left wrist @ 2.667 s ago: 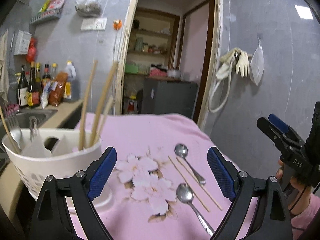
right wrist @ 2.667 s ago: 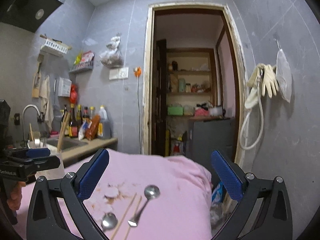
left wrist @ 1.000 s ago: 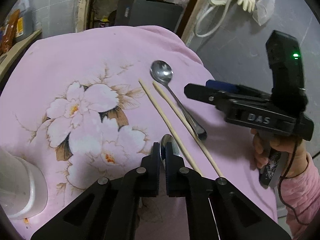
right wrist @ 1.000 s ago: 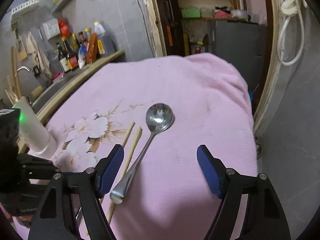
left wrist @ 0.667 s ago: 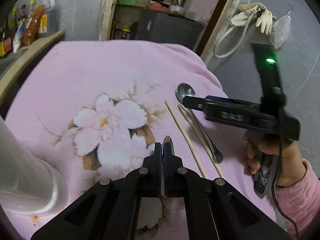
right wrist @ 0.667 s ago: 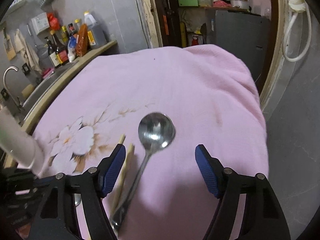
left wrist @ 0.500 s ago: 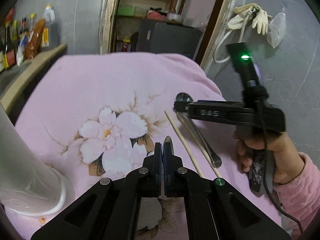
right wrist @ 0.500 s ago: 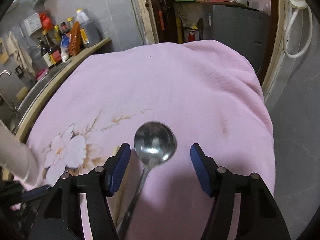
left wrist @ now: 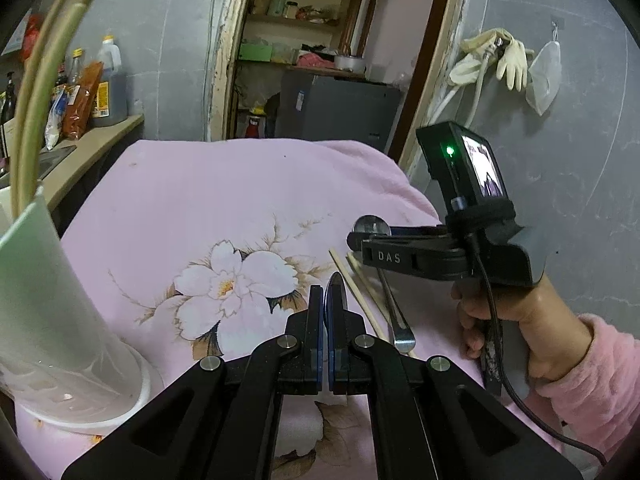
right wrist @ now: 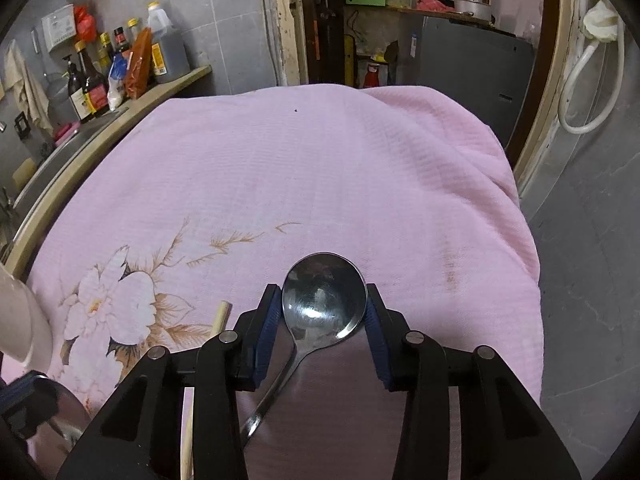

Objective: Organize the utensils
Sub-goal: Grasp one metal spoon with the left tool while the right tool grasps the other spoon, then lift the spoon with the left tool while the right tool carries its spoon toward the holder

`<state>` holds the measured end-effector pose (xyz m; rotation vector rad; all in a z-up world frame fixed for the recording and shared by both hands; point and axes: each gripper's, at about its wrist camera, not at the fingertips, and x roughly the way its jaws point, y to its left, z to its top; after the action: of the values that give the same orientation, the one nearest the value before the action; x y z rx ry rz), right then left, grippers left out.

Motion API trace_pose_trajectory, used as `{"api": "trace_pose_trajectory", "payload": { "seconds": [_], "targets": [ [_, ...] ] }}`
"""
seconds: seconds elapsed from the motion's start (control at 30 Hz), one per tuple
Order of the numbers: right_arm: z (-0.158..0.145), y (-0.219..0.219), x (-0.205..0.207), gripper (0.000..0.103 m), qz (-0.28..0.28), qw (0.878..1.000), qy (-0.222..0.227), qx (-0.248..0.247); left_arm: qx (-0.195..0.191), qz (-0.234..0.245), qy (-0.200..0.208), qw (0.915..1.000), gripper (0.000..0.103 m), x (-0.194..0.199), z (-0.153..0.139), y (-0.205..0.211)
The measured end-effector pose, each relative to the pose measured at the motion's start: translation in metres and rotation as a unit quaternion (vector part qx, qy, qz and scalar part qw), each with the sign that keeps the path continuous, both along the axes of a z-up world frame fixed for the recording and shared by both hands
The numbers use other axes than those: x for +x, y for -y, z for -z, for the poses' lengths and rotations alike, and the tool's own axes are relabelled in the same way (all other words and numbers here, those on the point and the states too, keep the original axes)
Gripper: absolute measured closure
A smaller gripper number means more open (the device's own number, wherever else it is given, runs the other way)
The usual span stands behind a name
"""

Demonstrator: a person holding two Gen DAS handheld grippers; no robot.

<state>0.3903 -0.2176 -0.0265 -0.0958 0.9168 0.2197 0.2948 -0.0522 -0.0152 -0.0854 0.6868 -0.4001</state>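
Note:
My left gripper is shut on a steel spoon, whose bowl edge sticks up between the pads, above the pink cloth. A second spoon lies on the cloth with its bowl between the blue pads of my right gripper. Those jaws are closing and the pads meet the bowl's rim on both sides. In the left wrist view, a hand holds the right gripper over this spoon's bowl, and the handle trails back. Two wooden chopsticks lie beside it, left of the handle.
A white utensil holder with chopsticks in it stands at the left of the pink-covered table. A counter with bottles runs along the left. The cloth drops off at the far and right edges, by a doorway.
My left gripper lifted and tilted up with its spoon. The right gripper moved forward from the second spoon's handle to its bowl and narrowed its jaws around it.

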Motion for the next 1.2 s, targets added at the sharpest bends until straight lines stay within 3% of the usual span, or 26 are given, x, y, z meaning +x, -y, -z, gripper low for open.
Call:
{"api": "trace_pose_trajectory", "payload": {
  "seconds": [0.2,0.33,0.47,0.6,0.83,1.2],
  "targets": [
    [-0.009,-0.009,-0.016,0.065,-0.010,0.999,0.046,0.004,-0.010,-0.012,0.020,0.9997,0.103,-0.008,-0.006,-0.009],
    [-0.025,-0.019,-0.043,0.065,-0.026,0.991,0.126,-0.018,-0.012,-0.029,0.058,0.9978,0.103,-0.019,-0.014,-0.014],
    [-0.040,-0.033,-0.079,0.065,-0.045,0.971,0.230,-0.049,-0.011,-0.052,0.103,0.9932,0.103,-0.032,-0.019,-0.017],
    [-0.049,-0.032,-0.097,0.065,-0.046,0.954,0.294,-0.043,-0.015,-0.072,0.129,0.9890,0.103,-0.038,-0.021,-0.022],
    [-0.058,-0.020,-0.110,0.065,-0.032,0.941,0.336,-0.010,-0.013,-0.098,0.156,0.9828,0.103,-0.044,-0.020,-0.027],
    [-0.060,-0.029,-0.131,0.065,-0.046,0.926,0.374,-0.027,-0.009,-0.105,0.208,0.9724,0.103,-0.062,-0.027,-0.031]
  ]
}}
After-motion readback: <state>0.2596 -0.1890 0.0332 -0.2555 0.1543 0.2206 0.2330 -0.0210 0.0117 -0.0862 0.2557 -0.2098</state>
